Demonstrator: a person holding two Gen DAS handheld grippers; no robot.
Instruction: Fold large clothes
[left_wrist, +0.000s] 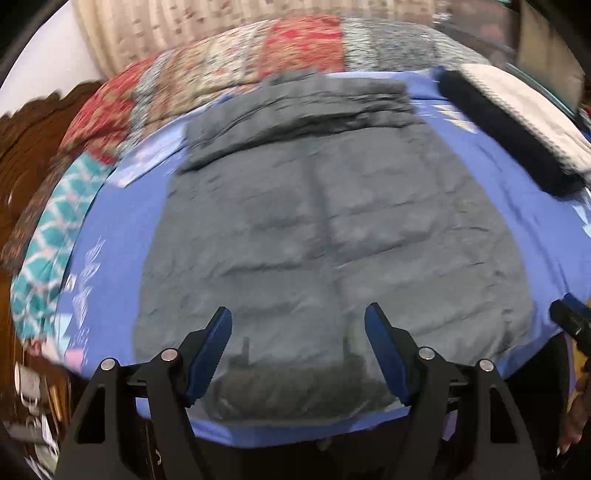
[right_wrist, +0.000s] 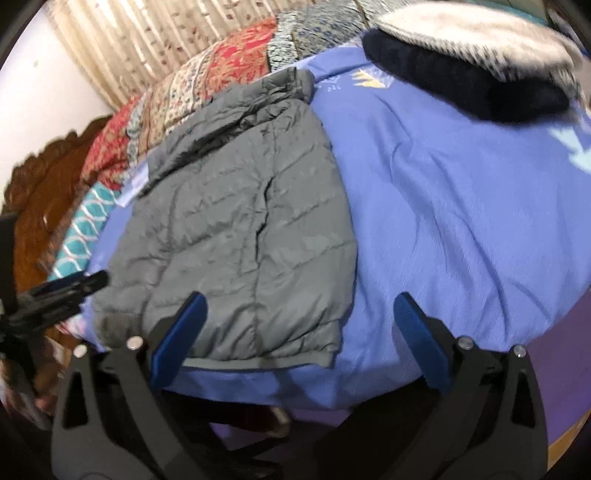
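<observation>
Blue-padded and empty, your left gripper (left_wrist: 298, 317) and right gripper (right_wrist: 298, 306) both hang with jaws wide at the bed's near edge, above the grey puffer jacket (left_wrist: 325, 236) spread flat on the blue bedsheet (right_wrist: 443, 192), its far end folded over, patchwork quilt (left_wrist: 229, 70) beyond.

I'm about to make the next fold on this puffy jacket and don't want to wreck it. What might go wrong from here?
1. The grey quilted puffer jacket has its hem near the edge of the blue bedspread; a tug toward you may drag it off.
2. Both the left gripper and right gripper are open and hold nothing, so a shallow pinch may slip off the puffy fabric.
3. The dark navy folded garment lies beyond; a wide swing might disturb it.
</observation>
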